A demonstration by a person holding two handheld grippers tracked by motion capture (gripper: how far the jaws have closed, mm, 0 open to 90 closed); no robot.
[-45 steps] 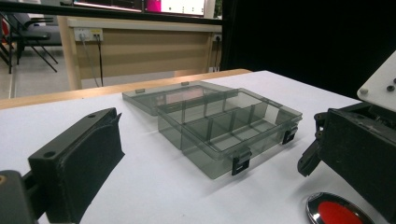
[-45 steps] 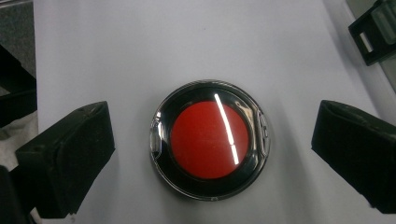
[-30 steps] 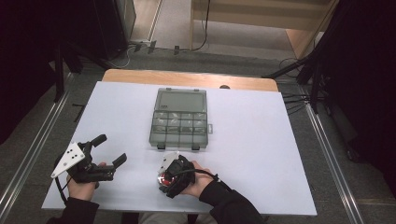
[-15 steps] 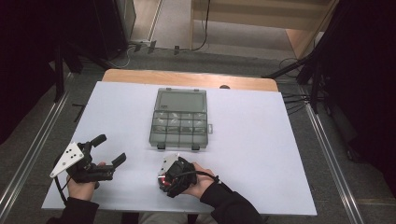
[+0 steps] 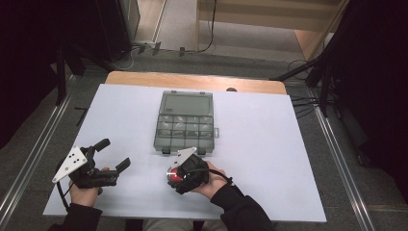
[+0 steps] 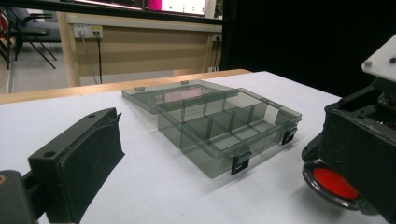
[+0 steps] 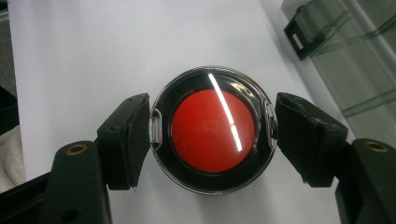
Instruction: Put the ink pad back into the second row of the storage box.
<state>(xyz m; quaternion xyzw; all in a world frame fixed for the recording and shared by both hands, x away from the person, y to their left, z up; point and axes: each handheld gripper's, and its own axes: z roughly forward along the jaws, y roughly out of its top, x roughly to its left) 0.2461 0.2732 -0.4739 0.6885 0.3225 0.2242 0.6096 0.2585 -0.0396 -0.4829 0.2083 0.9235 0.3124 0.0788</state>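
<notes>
Red-centred round case (image 7: pixel 212 130) flat on desk (image 5: pixel 269 144), dead centre between right gripper (image 7: pixel 212 135) jaws, spread either side, barely touching, not clamped; left gripper (image 5: pixel 113 154) released, well apart.

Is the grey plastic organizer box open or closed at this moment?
Open. The organizer box has its lid folded back flat on the table behind it, and the divided compartments are uncovered; they look empty.
</notes>
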